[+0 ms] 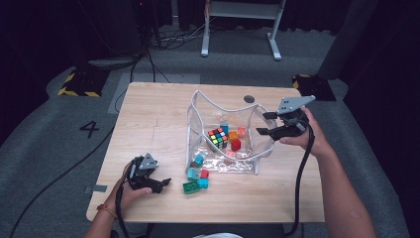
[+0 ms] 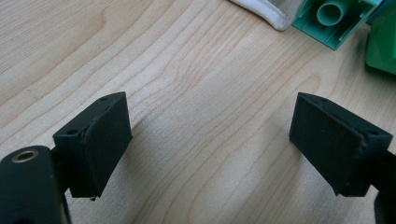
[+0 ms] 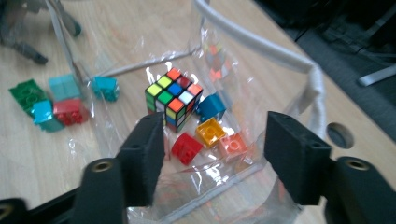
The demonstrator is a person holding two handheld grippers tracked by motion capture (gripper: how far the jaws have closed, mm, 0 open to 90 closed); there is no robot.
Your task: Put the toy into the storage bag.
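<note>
In the left gripper view the picture's top edge cuts off a green hollow-bottomed plastic brick [image 2: 337, 21], its right edge cuts a darker green plastic block [image 2: 384, 41], and only a corner of the white padded bag trim [image 2: 261, 10] shows. In the right gripper view the clear plastic bag with white piping [image 3: 261, 44] runs out past the bottom edge behind the black jaws, and the small toy bricks seen through its far wall [image 3: 214, 60] are smeared by glare. In the high view the little pieces low in the bag [image 1: 229, 154] are too small to identify.
</note>
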